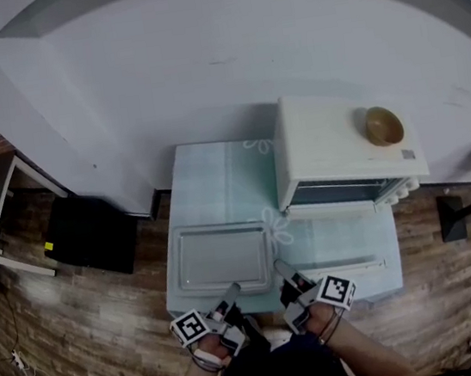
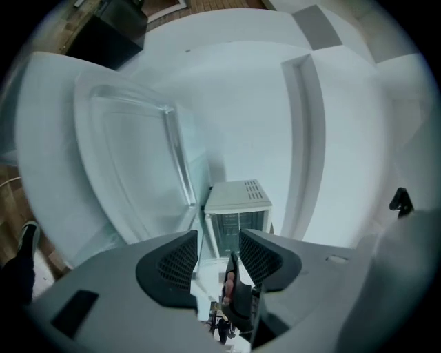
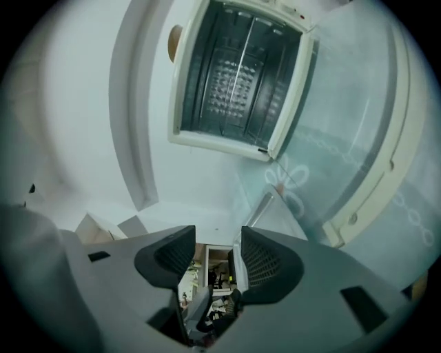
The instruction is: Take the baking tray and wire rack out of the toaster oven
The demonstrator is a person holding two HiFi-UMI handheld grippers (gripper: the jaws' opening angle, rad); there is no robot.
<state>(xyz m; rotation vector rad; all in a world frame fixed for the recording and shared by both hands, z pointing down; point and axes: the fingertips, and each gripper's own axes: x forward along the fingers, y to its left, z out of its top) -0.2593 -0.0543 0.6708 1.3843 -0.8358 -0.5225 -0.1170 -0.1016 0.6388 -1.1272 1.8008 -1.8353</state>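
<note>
The baking tray [image 1: 219, 259] lies on the bench [image 1: 218, 185] left of the toaster oven [image 1: 343, 146]. The wire rack [image 3: 238, 79] looks to be inside it (door [image 1: 339, 242] down). The left tool [image 1: 231, 294] and right tool [image 1: 284, 273] hang released, empty. Enter level, pinch the rack's front bar, and draw straight out.

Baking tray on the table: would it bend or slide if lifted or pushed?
The shallow silver-grey metal baking tray has a raised rim, so it probably stays stiff. It lies empty, so likely light. Flat on the pale blue tablecloth, it should slide, not tip.
</note>
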